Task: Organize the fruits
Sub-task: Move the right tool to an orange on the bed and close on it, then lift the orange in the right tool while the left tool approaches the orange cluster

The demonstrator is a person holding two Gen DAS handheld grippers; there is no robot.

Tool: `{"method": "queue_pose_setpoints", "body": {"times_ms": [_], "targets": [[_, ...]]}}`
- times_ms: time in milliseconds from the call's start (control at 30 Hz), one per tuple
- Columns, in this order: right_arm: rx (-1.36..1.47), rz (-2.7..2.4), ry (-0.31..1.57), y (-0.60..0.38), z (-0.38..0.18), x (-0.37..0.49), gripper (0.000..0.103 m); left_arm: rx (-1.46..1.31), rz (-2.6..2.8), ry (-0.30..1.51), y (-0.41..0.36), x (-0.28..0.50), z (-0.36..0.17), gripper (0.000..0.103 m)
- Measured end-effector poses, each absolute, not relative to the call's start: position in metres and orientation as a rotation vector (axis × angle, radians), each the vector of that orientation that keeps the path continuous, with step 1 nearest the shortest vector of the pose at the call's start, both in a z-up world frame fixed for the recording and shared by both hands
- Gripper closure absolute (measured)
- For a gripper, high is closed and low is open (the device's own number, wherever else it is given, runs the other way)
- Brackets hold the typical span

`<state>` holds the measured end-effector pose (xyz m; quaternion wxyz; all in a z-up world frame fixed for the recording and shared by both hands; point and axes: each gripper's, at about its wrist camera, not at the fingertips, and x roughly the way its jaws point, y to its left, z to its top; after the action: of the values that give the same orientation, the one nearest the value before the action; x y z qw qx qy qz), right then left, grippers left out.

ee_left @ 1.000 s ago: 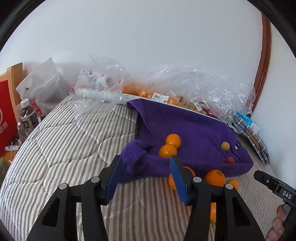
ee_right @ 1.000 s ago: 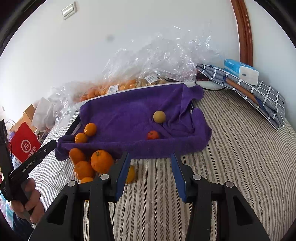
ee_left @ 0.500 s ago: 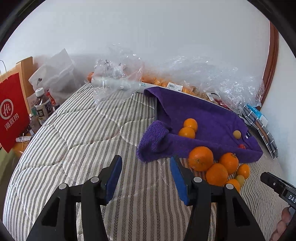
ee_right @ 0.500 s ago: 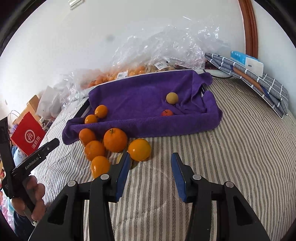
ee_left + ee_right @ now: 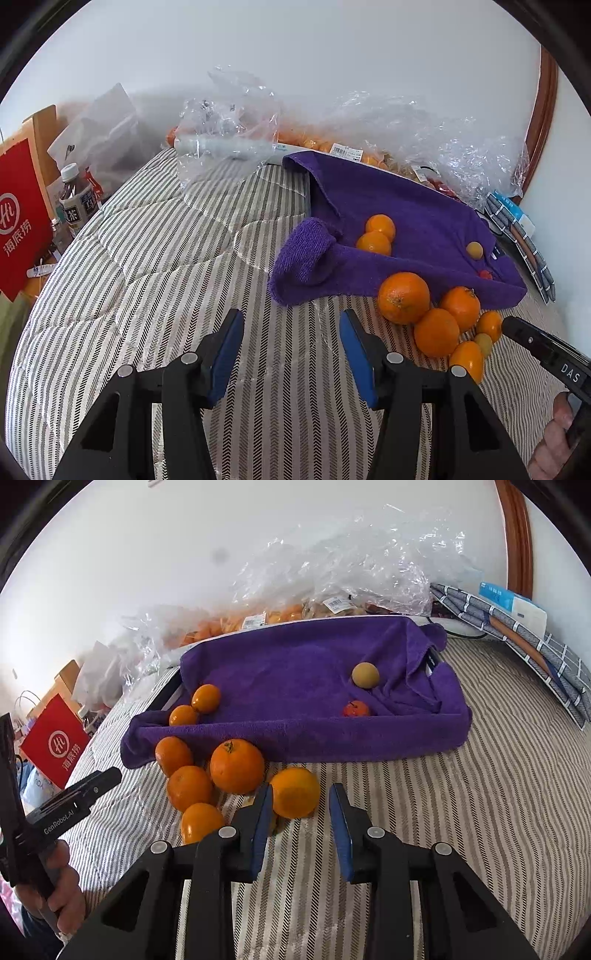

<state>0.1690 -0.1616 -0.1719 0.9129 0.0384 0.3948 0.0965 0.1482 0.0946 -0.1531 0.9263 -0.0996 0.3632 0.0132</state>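
Right hand-held gripper [image 5: 300, 812] hangs low over the striped bed [image 5: 480, 812], jaws narrow and closing, an orange [image 5: 295, 792] sitting at their tips, just ahead of the left pad; no pad visibly pressing on it, so nothing gripped. Left hand-held gripper [image 5: 291, 332] is part open over bare bed [image 5: 147, 277], nothing between its jaws, touching nothing. Loose oranges on the bed in front of the purple towel [image 5: 314, 672]: five clearly countable in the right wrist view, with the biggest one [image 5: 237, 766] in the middle of the cluster, touching its neighbours. Left wrist view shows the same cluster [image 5: 436, 325] with a smaller yellowish fruit [image 5: 484, 343] tucked in. On the towel: two small oranges [image 5: 195, 705] side by side and touching, one tan round fruit [image 5: 365, 675], one small red fruit [image 5: 355, 709]. Clear plastic bags [image 5: 332, 572] with more orange fruit lie behind the towel by the wall; their count cannot be told. One red paper bag [image 5: 18, 221], one bottle [image 5: 75, 199] at bed's left.
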Motion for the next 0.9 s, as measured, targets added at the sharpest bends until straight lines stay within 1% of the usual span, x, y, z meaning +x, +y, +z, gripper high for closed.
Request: {"method": "queue_pose_setpoints", "body": {"times_ms": [300, 600, 667, 800, 900], "targets": [[0.123, 0.243, 0.869, -0.154, -0.189, 0.192, 0.070, -0.210, 0.017, 0.757, 0.094, 0.152, -0.154, 0.051], [0.074, 0.155, 0.794, -0.178, -0.181, 0.175, 0.069, -0.210, 0.005, 0.766, 0.093, 0.153, -0.154, 0.051], [0.039, 0.128, 0.801, -0.186, -0.183, 0.170, 0.069, -0.212, -0.004, 0.766, 0.092, 0.153, -0.154, 0.051], [0.085, 0.133, 0.826, -0.196, -0.188, 0.171, 0.069, -0.198, -0.030, 0.769, 0.085, 0.151, -0.154, 0.051], [0.064, 0.132, 0.832, -0.192, -0.191, 0.173, 0.069, -0.190, -0.036, 0.779, 0.083, 0.152, -0.156, 0.051]]}}
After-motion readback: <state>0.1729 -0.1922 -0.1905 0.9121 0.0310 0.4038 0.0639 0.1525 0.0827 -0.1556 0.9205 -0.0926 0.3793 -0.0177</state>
